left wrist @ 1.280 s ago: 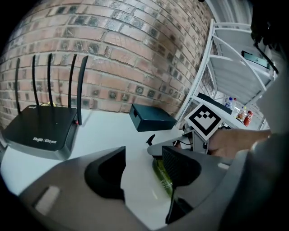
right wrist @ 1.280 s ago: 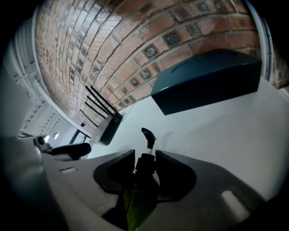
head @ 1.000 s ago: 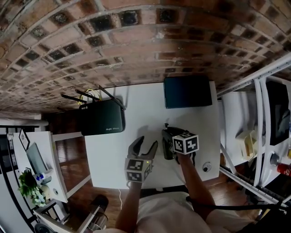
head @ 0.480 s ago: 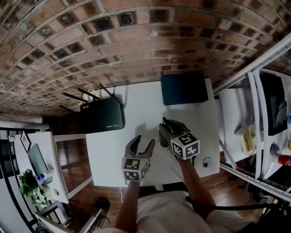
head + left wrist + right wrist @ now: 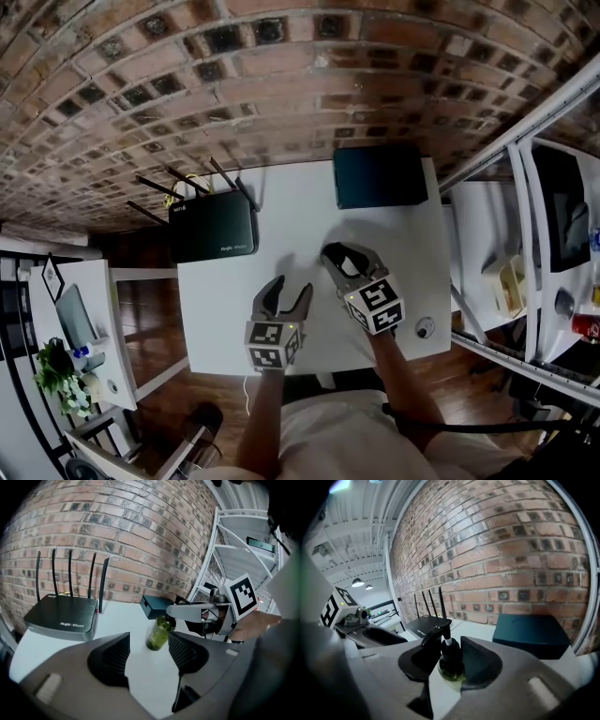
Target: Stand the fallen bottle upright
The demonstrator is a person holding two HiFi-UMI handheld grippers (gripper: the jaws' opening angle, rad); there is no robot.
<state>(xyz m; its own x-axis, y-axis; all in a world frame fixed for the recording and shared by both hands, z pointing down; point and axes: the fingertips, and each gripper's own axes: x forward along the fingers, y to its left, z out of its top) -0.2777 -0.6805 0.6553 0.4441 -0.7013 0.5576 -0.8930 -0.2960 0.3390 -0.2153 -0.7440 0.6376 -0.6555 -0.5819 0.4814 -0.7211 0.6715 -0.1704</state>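
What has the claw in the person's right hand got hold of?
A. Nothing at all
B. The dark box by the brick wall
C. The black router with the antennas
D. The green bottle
D: in its own view the right gripper has its jaws closed on the dark top of the green bottle.

The bottle [image 5: 158,633] is small, green translucent glass with a black pump cap. The right gripper [image 5: 451,652] clamps its neck. It hangs slightly tilted, base down, in front of the dark box [image 5: 157,605].
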